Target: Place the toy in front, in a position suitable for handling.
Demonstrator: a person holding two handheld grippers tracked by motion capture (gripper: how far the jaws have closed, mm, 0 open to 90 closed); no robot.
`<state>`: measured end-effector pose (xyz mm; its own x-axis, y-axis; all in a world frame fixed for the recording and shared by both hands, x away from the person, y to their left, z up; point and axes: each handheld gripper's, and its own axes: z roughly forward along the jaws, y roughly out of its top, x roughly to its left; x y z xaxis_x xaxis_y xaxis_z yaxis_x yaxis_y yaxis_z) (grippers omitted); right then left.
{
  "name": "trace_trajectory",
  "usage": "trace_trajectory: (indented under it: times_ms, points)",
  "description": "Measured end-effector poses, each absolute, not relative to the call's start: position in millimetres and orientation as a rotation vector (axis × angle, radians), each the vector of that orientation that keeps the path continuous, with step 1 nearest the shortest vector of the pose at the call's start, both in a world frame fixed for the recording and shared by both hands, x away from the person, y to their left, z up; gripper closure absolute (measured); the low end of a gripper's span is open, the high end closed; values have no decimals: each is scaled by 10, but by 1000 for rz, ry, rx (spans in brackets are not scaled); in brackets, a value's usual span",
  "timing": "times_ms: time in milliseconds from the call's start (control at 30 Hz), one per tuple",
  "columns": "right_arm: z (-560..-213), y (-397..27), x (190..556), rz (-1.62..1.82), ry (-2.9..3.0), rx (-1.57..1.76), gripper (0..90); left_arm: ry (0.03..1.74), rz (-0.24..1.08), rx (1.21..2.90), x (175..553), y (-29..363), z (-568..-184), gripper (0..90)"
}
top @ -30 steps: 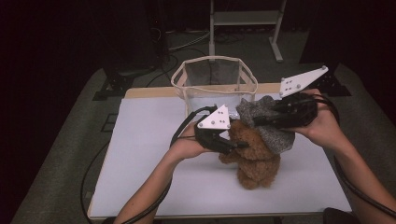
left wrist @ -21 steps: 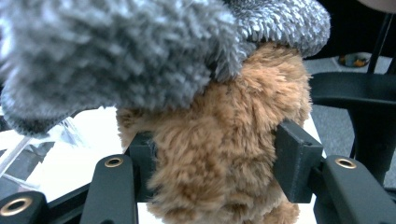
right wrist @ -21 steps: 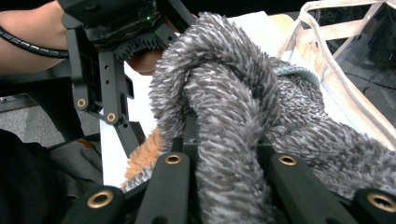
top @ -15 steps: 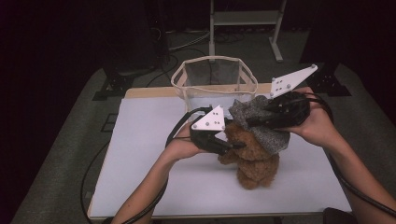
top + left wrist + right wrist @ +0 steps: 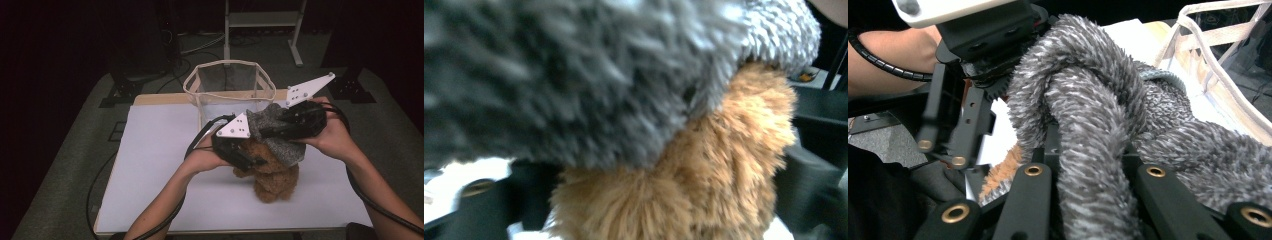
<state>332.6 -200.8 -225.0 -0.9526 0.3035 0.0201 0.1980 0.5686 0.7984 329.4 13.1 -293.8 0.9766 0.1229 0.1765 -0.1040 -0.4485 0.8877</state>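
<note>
A brown teddy bear sits on the white table with a grey fuzzy cloth draped over its head. My right gripper comes in from the right, shut on a bunched fold of the grey cloth. My left gripper reaches in from the left at the bear's head. Its jaws have just been opening and stand on either side of the bear, under the cloth. In the right gripper view, the left gripper's body is close at the upper left.
A clear mesh basket with a cream rim stands at the table's far edge, just behind both grippers, and its rim shows in the right gripper view. Cables trail from both grippers. A metal stand is on the floor beyond.
The right gripper has shifted slightly left with the grey cloth, bringing it further over the bear's head. The left hand has stayed about where it was.
</note>
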Motion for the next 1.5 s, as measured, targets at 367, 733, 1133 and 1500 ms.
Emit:
trace_trajectory:
  times_ms: [367, 733, 1133, 1500]
  points:
    - [-2196, -2180, 3284, 1413, 2581, 450, 751, 34, 280, 2019, 3278, 349, -2916, 292]
    - [-2540, -2175, 3362, 1518, 2572, 515, 747, 129, 280, 2031, 3259, 859, -3077, 234]
    - [-3275, -1692, 3553, 1557, 2691, 535, 747, 283, 297, 2049, 3165, 1546, -3481, 191]
    - [-3645, -1275, 3618, 1460, 2802, 515, 744, 308, 349, 2005, 2959, 1937, -3587, 190]
